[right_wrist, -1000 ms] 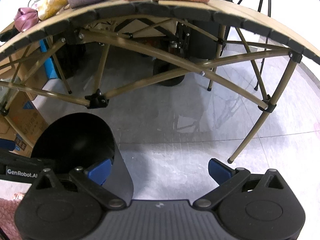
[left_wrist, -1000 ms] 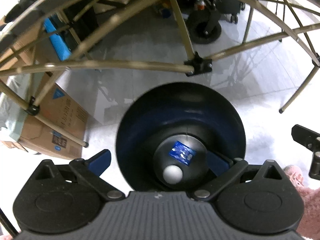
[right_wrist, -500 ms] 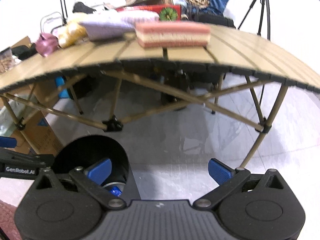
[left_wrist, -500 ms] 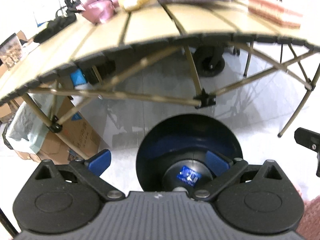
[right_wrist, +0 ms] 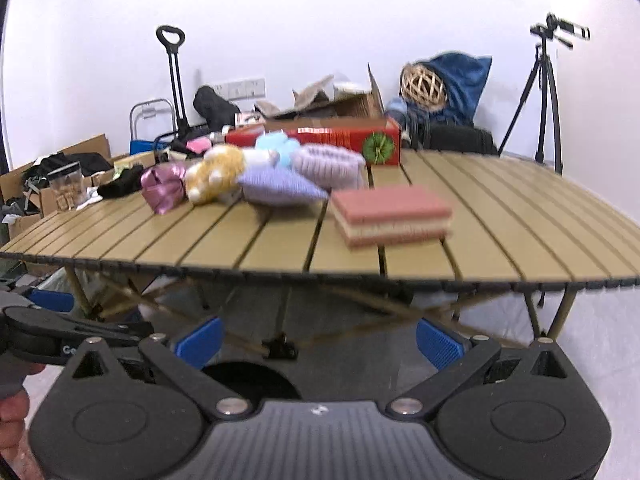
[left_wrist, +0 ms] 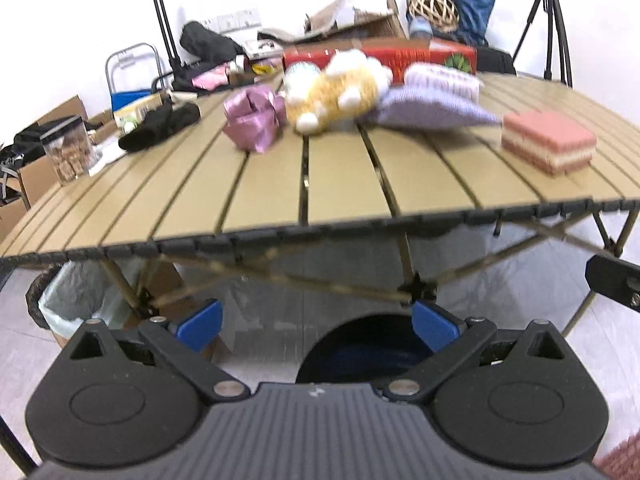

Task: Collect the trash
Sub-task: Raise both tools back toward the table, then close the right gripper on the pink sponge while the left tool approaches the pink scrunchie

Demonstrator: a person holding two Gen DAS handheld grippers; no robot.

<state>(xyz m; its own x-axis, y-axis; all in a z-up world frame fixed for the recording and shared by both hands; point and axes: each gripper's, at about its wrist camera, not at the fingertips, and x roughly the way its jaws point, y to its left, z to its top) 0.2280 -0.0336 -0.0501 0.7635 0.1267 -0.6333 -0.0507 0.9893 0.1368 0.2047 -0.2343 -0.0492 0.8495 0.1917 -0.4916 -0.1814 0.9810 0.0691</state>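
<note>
Little writing can be read. In the right wrist view, white letters on the other tool at the left edge begin "G" and are cut off. A red box [right_wrist: 316, 137] at the far edge of the bench [right_wrist: 500, 216] carries a green round print; its text is too blurred to read.

The left hand-held gripper [left_wrist: 316, 322] is spread wide, its blue fingertips [left_wrist: 199, 320] far apart, holding nothing and touching nothing. Below it, between the fingers, sits the round mouth of a dark bin [left_wrist: 360, 354] on the floor, in front of the bench and lower than its top.

The right hand-held gripper [right_wrist: 318, 338] is also spread wide and empty. The same dark bin [right_wrist: 250, 380] shows below its left finger.

The bench is a tan slatted folding top on crossed metal legs. On it, toward the far side, lie a crumpled pink wrapper [left_wrist: 252, 122], a yellow and white plush toy [left_wrist: 336, 94], a purple knitted cloth [left_wrist: 432, 108] and, apart to the right, a pink layered sponge [left_wrist: 548, 142]. A black cloth [left_wrist: 160, 126] and a clear jar [left_wrist: 66, 150] sit near the left end.

A bag-lined basket [left_wrist: 76, 300] stands on the floor under the left end. A tripod [right_wrist: 544, 96] stands by the white wall.
</note>
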